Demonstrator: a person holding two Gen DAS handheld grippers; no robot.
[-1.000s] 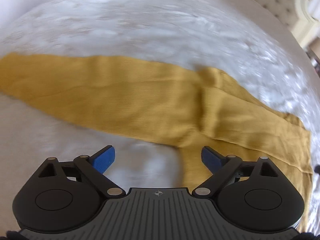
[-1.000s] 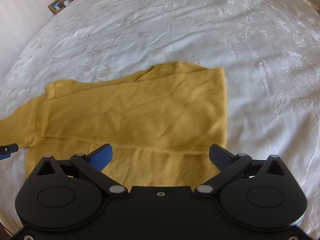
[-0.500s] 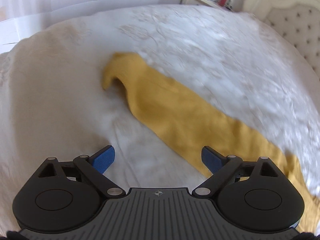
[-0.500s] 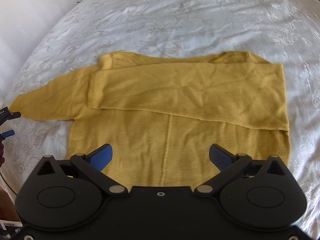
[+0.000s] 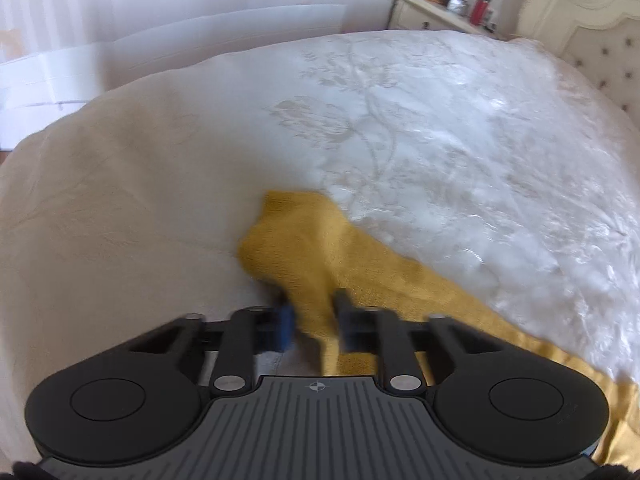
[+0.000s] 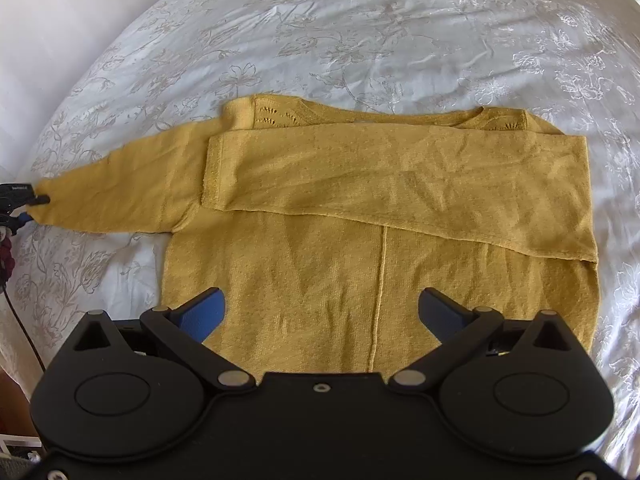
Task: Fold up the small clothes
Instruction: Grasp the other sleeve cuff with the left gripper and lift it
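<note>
1. The bed (image 6: 360, 32), covered by a white bedspread with a pale flower pattern, fills both views. In the left wrist view a tufted headboard (image 5: 600, 52) stands at 2 o'clock.
2. The mustard sweater (image 6: 360, 264) lies flat on the bedspread in the middle of the right wrist view, with the neckline towards 12 o'clock and the hem towards 6 o'clock.
3. One folded sleeve (image 6: 400, 176) lies across the chest of the sweater, its cuff pointing to 9 o'clock.
4. The other sleeve (image 6: 120, 192) stretches out straight to 9 o'clock, flat on the bedspread.
5. The right gripper (image 6: 320, 312) is above the hem of the sweater at 6 o'clock. Its blue fingers (image 6: 202, 314) are spread wide and they hold nothing.
6. The left gripper (image 5: 314, 320) is at the end of the stretched sleeve. Its fingers (image 5: 285, 322) are nearly closed and they pinch the yellow cuff (image 5: 296, 240) between them. The same gripper is seen small at 9 o'clock in the right wrist view.
7. A nightstand (image 5: 436, 12) with a lamp and small items stands at 1 o'clock in the left wrist view.
</note>
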